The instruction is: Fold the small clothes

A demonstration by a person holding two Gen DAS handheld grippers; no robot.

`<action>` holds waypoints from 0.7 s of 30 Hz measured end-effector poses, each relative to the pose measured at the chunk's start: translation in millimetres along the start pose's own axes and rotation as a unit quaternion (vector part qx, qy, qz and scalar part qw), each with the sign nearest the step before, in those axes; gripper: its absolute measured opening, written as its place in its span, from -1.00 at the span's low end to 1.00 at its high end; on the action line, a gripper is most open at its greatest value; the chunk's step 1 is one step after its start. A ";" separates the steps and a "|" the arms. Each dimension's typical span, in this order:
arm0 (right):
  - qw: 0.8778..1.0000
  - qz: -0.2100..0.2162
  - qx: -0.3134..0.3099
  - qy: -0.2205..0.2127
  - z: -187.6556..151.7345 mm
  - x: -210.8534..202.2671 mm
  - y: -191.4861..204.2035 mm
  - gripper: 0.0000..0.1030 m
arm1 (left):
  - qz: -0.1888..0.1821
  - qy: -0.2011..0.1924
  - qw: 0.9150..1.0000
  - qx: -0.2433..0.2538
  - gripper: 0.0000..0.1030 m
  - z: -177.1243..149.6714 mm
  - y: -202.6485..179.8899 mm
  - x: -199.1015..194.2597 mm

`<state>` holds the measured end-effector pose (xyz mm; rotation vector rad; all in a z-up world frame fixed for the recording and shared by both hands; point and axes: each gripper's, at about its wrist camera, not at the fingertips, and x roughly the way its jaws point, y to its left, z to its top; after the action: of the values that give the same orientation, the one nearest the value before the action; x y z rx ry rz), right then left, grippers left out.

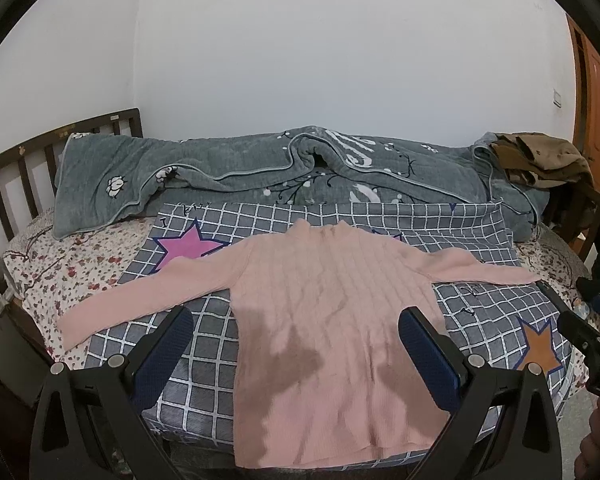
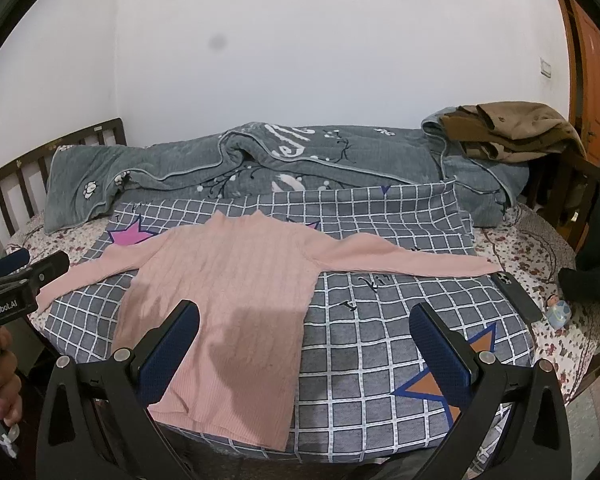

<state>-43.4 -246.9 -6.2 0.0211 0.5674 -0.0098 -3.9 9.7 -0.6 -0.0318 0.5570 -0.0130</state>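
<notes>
A pink ribbed sweater (image 1: 324, 312) lies flat and face up on a grey checked cloth (image 1: 204, 344), both sleeves spread out to the sides, hem toward me. My left gripper (image 1: 296, 328) hovers open above the sweater's lower body, holding nothing. In the right wrist view the sweater (image 2: 228, 292) sits left of centre. My right gripper (image 2: 304, 320) is open over the sweater's right hem edge and the checked cloth (image 2: 380, 340), holding nothing. The left gripper (image 2: 24, 268) also shows at that view's left edge, held by a hand (image 2: 2, 380).
A rumpled grey quilt (image 1: 260, 172) lies along the wall behind the cloth. Brown clothes (image 2: 512, 128) are piled at the back right. A dark phone (image 2: 516, 296) and a small bottle (image 2: 558, 314) lie right of the cloth. A wooden headboard (image 1: 20, 176) stands left, an orange door (image 2: 592, 60) right.
</notes>
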 end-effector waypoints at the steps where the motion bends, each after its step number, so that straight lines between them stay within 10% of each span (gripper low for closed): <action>1: 1.000 0.000 -0.001 0.000 0.3 -0.4 2.2 0.99 | 0.000 0.000 1.000 -0.001 1.00 0.1 1.3 0.2; 21: 1.000 0.000 -0.006 -0.012 2.7 -7.5 15.9 0.99 | -0.005 -0.007 1.000 -0.017 1.00 4.1 18.6 -4.1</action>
<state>-48.0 -231.0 0.3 0.0098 0.5438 -0.0073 -5.2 28.4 4.4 -0.0682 0.5433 -0.0138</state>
